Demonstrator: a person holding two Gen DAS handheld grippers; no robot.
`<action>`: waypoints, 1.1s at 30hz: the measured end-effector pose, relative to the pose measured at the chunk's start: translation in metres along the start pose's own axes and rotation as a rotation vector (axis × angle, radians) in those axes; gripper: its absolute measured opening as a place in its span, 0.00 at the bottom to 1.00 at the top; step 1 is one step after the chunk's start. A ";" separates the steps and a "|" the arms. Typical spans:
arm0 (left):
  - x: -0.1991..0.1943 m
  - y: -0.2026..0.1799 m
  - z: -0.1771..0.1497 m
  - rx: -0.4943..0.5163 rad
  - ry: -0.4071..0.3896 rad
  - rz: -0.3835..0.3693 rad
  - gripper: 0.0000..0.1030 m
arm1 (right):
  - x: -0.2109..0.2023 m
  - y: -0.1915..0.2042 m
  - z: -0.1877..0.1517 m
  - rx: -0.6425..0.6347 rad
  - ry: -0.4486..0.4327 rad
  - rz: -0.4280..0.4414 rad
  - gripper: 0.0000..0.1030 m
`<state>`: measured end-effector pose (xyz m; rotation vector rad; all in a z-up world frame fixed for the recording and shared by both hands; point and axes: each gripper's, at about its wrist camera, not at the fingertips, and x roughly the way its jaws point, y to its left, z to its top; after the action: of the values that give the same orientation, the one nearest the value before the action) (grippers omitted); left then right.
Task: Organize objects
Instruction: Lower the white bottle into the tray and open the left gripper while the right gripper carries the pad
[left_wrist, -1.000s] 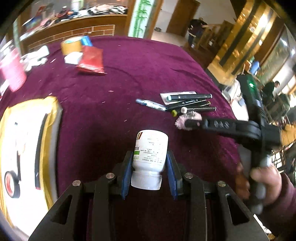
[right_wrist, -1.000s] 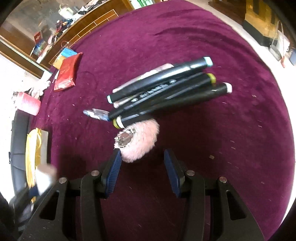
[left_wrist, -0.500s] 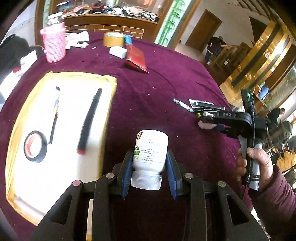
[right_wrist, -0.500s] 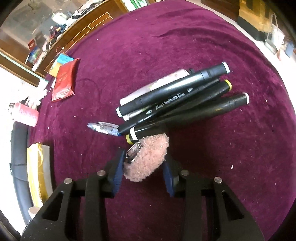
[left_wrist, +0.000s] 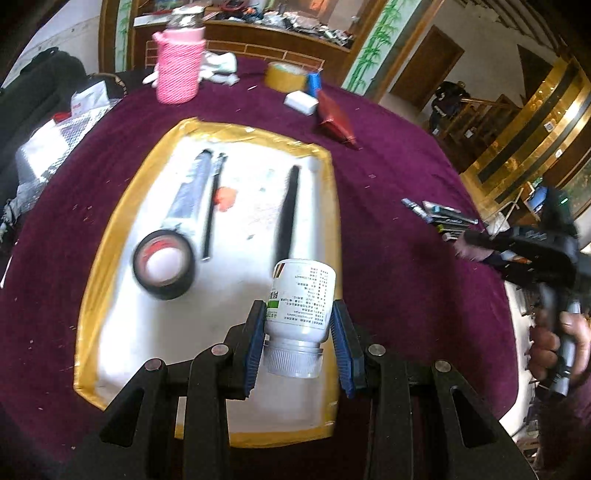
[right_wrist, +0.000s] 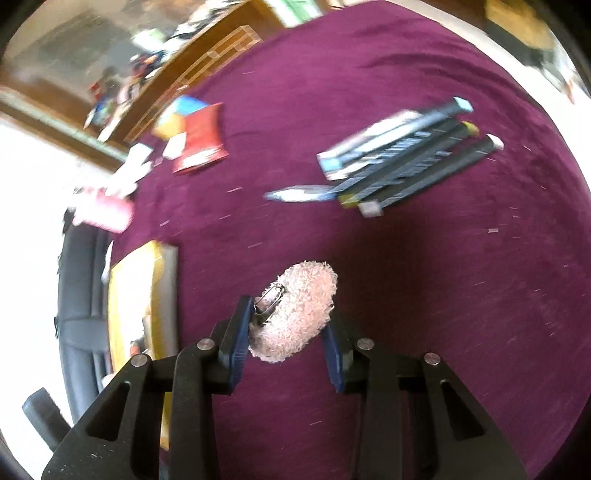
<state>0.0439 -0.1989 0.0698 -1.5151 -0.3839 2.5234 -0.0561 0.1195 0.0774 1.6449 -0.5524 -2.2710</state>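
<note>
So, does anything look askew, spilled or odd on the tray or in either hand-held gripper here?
One oddity: the white bottle sits cap-first in the left hand-held gripper, its base pointing away over the tray. An orange-red smear marks the tray's white surface. The right hand-held gripper holds the pink fluffy pad normally.

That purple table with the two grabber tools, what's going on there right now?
A person is tidying the table with a hand-held gripper in each hand. The left gripper is clamped on a white pill bottle and holds it over the yellow-rimmed tray, where a roll of black tape and a few pens lie. The right gripper grips a fluffy pink clip above the cloth, with the markers lying beyond it.
</note>
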 end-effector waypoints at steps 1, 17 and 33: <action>-0.001 0.005 -0.001 -0.004 0.006 0.002 0.29 | 0.002 0.015 -0.005 -0.026 0.006 0.010 0.32; 0.036 0.041 0.018 0.065 0.074 -0.024 0.29 | 0.067 0.159 -0.070 -0.233 0.104 0.036 0.33; 0.059 0.057 0.049 0.032 0.110 -0.033 0.33 | 0.082 0.164 -0.081 -0.224 0.116 0.008 0.33</action>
<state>-0.0283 -0.2434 0.0244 -1.6133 -0.3482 2.3965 -0.0037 -0.0731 0.0617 1.6452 -0.2658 -2.1271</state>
